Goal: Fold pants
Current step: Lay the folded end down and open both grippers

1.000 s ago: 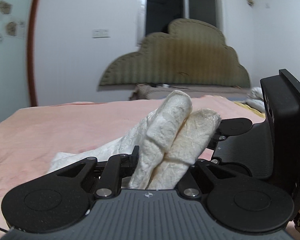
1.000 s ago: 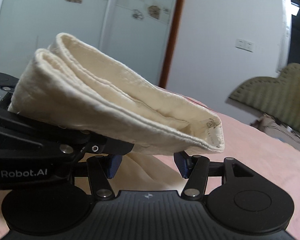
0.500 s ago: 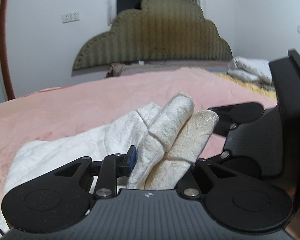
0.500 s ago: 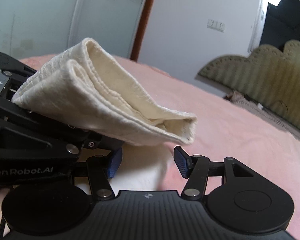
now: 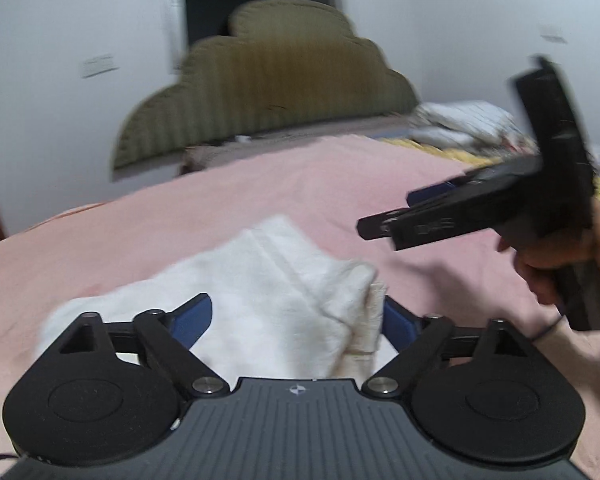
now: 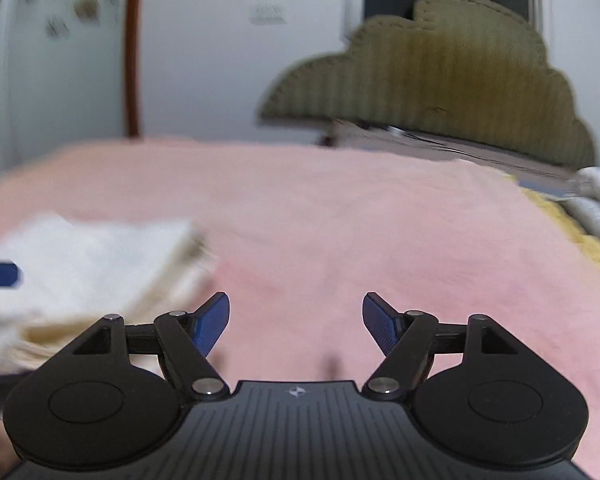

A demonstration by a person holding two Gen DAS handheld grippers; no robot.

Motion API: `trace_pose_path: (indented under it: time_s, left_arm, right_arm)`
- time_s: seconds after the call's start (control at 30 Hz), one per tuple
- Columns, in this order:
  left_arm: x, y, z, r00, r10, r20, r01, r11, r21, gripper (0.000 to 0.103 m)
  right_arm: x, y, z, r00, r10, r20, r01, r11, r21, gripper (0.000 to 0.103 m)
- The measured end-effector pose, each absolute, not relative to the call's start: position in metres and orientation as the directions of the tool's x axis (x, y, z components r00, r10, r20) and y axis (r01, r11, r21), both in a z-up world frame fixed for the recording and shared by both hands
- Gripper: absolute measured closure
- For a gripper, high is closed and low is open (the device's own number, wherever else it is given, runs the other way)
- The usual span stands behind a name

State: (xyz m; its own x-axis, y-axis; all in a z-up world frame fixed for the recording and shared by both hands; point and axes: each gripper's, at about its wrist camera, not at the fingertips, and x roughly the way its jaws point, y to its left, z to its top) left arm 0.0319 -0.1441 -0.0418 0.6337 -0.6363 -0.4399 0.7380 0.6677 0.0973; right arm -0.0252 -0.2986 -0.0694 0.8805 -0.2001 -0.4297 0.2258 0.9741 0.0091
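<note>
Pants lying folded on the bed, under my left tongs and off to the left of my right tongs.

I am seeing the white pants [image 5: 260,304] resting in a folded stack on the pink bed [image 5: 380,200], with the left tongs [image 5: 296,316] spread wide on either side of the stack's near right corner and gripping nothing. I am holding the right tongs [image 6: 296,322] open and empty over bare bedding, and from there the pants [image 6: 88,264] are sitting well to the left, their long side running away toward the olive headboard [image 6: 440,80]. I am judging the left hand to be the nearer one for any pressing or squaring of the stack; the right would be needing to swing leftward first.
</note>
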Motion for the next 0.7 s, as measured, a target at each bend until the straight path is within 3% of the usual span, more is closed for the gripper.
trace_pose_path:
  time_s: [0.2,0.33,0.4,0.47,0.6,0.7]
  left_arm:
    - [0.053,-0.082,-0.019,0.651,-0.644,-0.403,0.679,0.731,-0.071,0.009]
    - [0.047,-0.06,-0.01,0.573,-0.732,-0.369,0.74,0.656,-0.152,0.008]
    - [0.042,-0.061,-0.009,0.586,-0.729,-0.353,0.745,0.657,-0.119,0.006]
    - [0.045,-0.069,-0.013,0.647,-0.666,-0.37,0.705,0.708,-0.04,0.006]
    - [0.059,-0.072,-0.032,0.72,-0.517,-0.463,0.606,0.793,0.057,0.006]
    - [0.07,-0.059,-0.044,0.741,-0.4,-0.539,0.523,0.848,0.089,0.013]
  right_arm:
    - [-0.016,-0.246,-0.052,0.941,-0.021,-0.339,0.018,1.0,-0.013,0.03]
    - [-0.008,-0.231,-0.044,0.958,-0.044,-0.285,0.019,0.996,-0.088,0.03]
    - [-0.012,-0.226,-0.041,0.963,-0.086,-0.254,0.054,0.99,-0.131,0.029]
    - [-0.004,-0.226,-0.041,0.954,-0.07,-0.29,0.031,0.99,-0.138,0.023]
    - [0.017,-0.227,-0.066,0.891,-0.065,-0.449,-0.006,0.988,-0.155,0.023]
    - [0.022,-0.233,-0.091,0.839,-0.071,-0.539,0.007,0.993,-0.119,0.022]
